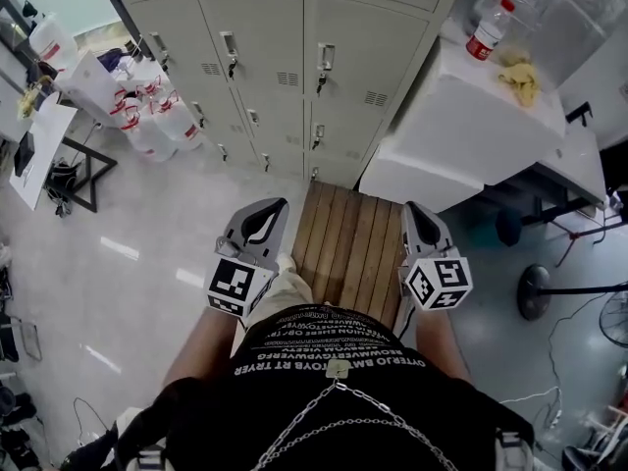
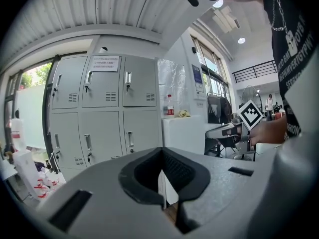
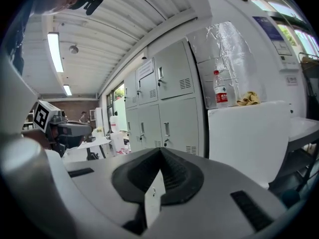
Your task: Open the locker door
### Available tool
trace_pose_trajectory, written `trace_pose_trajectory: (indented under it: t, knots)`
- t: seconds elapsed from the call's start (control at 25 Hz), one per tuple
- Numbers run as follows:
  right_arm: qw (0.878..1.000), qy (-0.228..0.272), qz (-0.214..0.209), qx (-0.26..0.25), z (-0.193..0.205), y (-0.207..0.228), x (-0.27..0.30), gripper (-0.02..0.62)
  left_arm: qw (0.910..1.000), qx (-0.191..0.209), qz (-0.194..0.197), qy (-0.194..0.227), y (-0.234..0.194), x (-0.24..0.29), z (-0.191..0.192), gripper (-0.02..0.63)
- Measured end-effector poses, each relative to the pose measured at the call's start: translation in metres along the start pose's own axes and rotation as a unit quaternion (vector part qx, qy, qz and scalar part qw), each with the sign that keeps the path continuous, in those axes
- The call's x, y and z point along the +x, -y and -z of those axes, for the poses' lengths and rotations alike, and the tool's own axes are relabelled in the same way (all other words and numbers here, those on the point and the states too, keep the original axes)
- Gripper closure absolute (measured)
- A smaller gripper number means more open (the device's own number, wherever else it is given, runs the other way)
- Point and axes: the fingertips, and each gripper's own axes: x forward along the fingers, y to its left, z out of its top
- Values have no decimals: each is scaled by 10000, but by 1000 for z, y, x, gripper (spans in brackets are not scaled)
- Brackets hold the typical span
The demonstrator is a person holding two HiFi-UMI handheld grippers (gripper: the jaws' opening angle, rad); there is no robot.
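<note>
A bank of grey lockers (image 1: pixel 294 67) stands ahead of me with every door closed. Each door carries a small upright handle, such as the handle (image 1: pixel 326 59) on the door straight ahead. My left gripper (image 1: pixel 269 210) and right gripper (image 1: pixel 416 210) hang low at hip height, well short of the lockers, and touch nothing. In the left gripper view the lockers (image 2: pixel 107 113) are some way off beyond the left gripper (image 2: pixel 162 152), whose jaws are shut and empty. The right gripper (image 3: pixel 160 152) is shut and empty too, with the lockers (image 3: pixel 164 103) ahead and to its left.
I stand on a slatted wooden platform (image 1: pixel 348 248) in front of the lockers. A white cabinet (image 1: pixel 461 135) at the right bears a plastic bottle (image 1: pixel 488 29) and a yellow cloth (image 1: pixel 520 78). Water jugs (image 1: pixel 162 121) crowd the floor at the left, beside a desk (image 1: pixel 39 145).
</note>
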Motion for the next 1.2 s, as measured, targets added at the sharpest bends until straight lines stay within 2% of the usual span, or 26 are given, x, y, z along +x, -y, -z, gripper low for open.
trace_pose_trajectory:
  t: [0.52,0.8,1.2]
  knots:
    - [9996,-217,-204,33,-26,-18,91,600,9995,-146,264,-109,-80,52,7,606]
    - [9995,-298,-71,107,-30,-16,117,600,9980,-184,613,-14,-97,85,3,606]
    - [9998,-93,67,187,-51,-26,151,600,9946,-68,1008,234,-130,112,-15,606]
